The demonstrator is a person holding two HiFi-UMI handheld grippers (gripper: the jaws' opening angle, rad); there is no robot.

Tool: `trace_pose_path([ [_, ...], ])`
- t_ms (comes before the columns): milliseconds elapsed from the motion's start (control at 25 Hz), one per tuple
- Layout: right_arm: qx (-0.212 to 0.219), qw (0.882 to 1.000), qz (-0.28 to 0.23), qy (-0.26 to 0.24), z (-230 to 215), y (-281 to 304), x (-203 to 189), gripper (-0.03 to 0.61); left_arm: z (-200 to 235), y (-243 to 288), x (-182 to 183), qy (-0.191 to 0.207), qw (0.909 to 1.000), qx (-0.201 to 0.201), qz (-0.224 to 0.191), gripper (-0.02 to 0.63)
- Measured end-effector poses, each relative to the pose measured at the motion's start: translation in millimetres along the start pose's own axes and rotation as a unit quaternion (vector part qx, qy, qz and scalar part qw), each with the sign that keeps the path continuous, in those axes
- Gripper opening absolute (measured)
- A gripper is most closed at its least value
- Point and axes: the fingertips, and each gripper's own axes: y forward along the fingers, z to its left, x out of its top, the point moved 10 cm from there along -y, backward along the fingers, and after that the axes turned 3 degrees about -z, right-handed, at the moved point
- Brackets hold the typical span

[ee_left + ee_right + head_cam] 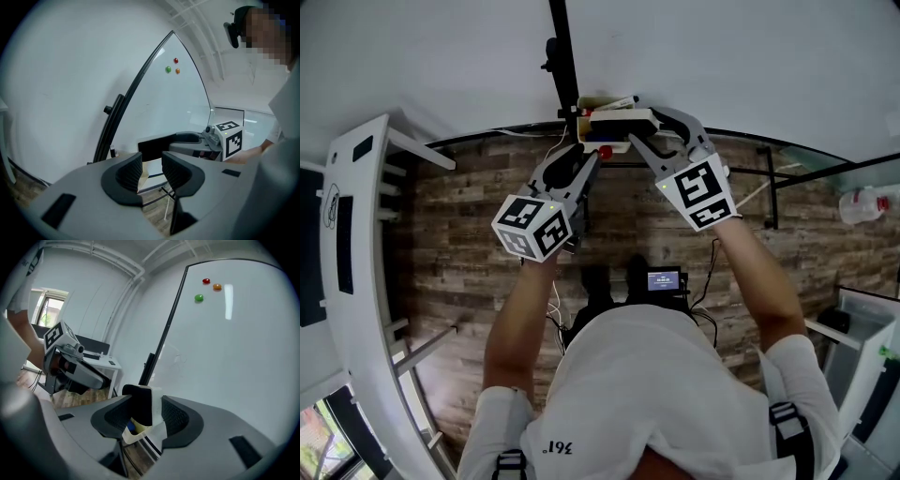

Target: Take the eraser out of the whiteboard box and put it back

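Black-felt white-backed eraser [617, 119] held over cream plastic whiteboard box [602, 142], seemingly out, put-back not yet done
Head view: right gripper [639, 131] grips it just above box, left gripper [581, 161] close beside. Left gripper view: jaws narrow, empty. Right gripper view: eraser [139, 404] pinched between jaws, box edge [139, 433] right under it

1. Your eraser [142, 406] is black felt on a white back.
2. The box [136, 434] is cream, with a spot of blue inside.
3. Your left gripper [151, 171] and right gripper [145, 414] are grey with black ribbed pads [174, 417]. Their cubes [534, 228] are white with black squares.
4. The magnets [206, 281] are red, orange and green, and the whiteboard [234, 357] is white.
5. The floor [469, 262] is brown wood planks.
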Motion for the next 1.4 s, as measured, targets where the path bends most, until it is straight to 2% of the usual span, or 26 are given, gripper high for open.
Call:
trace_pose_path([
  [240, -0.014, 0.999, -0.030, 0.009, -0.2, -26.2, 17.8, 0.208, -14.7, -15.1, 15.5, 0.018, 0.9998, 0.004, -0.009, 0.126],
  [840, -0.033, 0.993, -0.091, 0.062, 10.6, -95.6, 33.1, 0.207, -55.1, -58.3, 26.7, 0.012, 0.9984, -0.002, -0.056, 0.126],
  [1200, -0.049, 0.983, -0.111, 0.135, 17.5, -136.8, 25.6, 0.207, -76.4, -78.5, 21.6, -0.005, 0.9982, 0.001, -0.060, 0.126],
  [1400, -0.062, 0.979, -0.111, 0.157, 22.0, -161.5, 19.2, 0.207, -82.9, -91.9, 17.2, -0.008, 0.9982, 0.005, -0.059, 0.126],
])
